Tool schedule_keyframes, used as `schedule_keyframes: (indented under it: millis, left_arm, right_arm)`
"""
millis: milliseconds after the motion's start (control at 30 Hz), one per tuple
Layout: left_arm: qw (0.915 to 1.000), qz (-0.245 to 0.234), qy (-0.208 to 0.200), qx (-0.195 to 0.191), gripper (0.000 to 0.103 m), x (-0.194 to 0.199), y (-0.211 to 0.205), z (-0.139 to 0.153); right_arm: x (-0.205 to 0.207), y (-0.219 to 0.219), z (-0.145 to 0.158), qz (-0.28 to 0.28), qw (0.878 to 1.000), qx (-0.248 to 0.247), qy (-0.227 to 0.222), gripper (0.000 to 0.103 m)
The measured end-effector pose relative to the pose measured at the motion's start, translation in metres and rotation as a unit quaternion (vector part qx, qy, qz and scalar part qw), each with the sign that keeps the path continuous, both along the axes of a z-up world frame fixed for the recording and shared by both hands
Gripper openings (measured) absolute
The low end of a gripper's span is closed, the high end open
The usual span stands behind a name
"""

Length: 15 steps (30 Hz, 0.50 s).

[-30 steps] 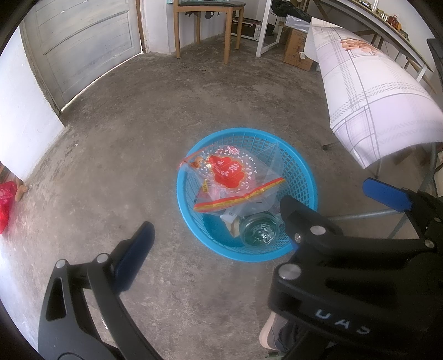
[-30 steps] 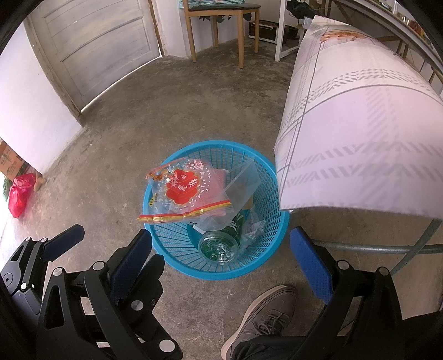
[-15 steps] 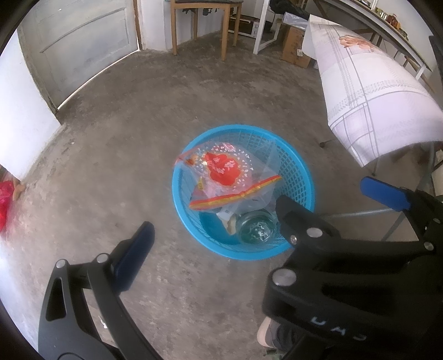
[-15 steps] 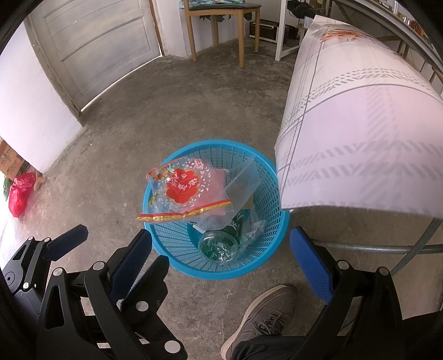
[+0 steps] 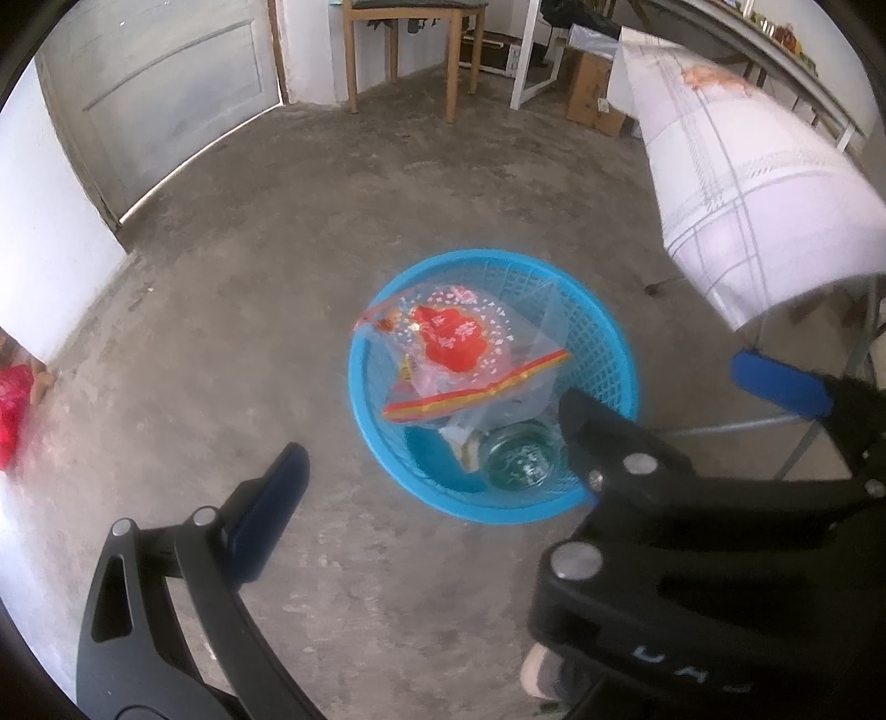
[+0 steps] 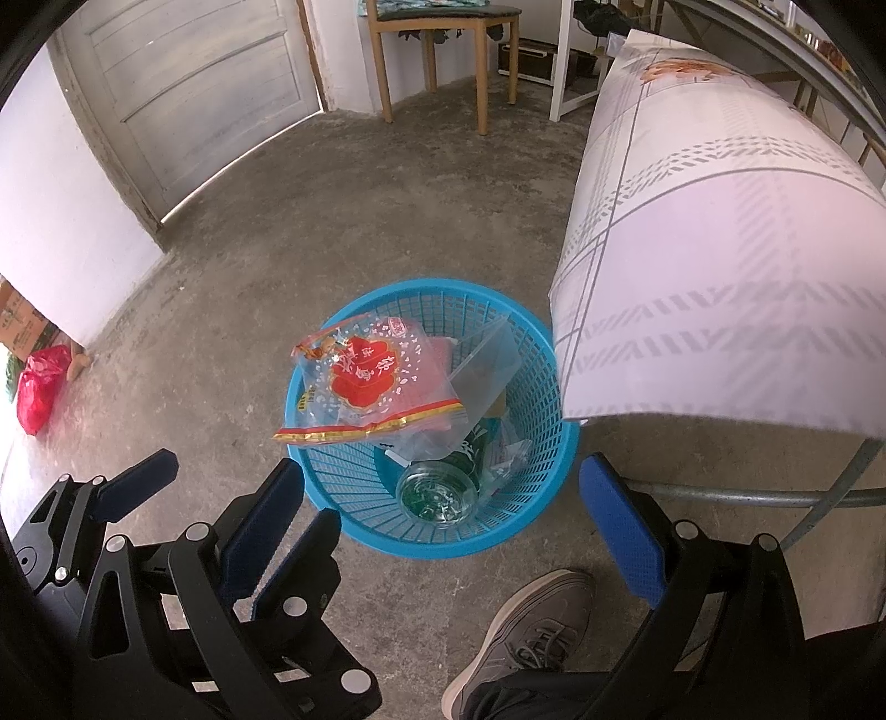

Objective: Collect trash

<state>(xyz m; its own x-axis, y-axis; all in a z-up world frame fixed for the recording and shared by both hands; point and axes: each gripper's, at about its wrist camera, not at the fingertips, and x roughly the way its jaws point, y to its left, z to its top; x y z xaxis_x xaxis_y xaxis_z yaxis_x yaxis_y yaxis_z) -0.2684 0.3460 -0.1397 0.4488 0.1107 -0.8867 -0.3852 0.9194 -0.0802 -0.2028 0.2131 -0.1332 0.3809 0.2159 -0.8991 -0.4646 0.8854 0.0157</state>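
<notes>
A blue mesh basket (image 5: 493,260) (image 6: 443,288) stands on the concrete floor. Inside lie a clear bag with a red print (image 5: 448,338) (image 6: 365,376), a see-through plastic piece (image 6: 487,354) and a green-tinted bottle (image 5: 520,459) (image 6: 437,493). My right gripper (image 6: 443,471) hovers above the basket's near rim, open and empty. My left gripper (image 5: 443,465) is beside it on the left, open and empty too. The right gripper (image 5: 656,382) hides the left gripper's right finger in the left wrist view.
A table under a white checked cloth (image 6: 720,249) (image 5: 747,194) overhangs the basket's right side, with a metal leg (image 6: 747,495) below. A person's shoe (image 6: 531,626) is near the basket. A red bag (image 6: 39,387), a cardboard box (image 6: 16,327), a wooden chair (image 6: 443,33) and a door (image 6: 183,83) lie farther off.
My left gripper has edged forward a little beside the right one. Both stay open, and the basket's contents have not moved.
</notes>
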Motion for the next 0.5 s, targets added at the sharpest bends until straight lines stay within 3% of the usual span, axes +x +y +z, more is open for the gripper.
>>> schedule_keyframes:
  millis: [500]
  left_arm:
    - [0.9993,0.009,-0.014,0.032,0.095,0.0032,0.0075,0.0064]
  right_arm:
    - [-0.0011,0.0023,0.0003,0.001,1.0,0.002,-0.005,0.097]
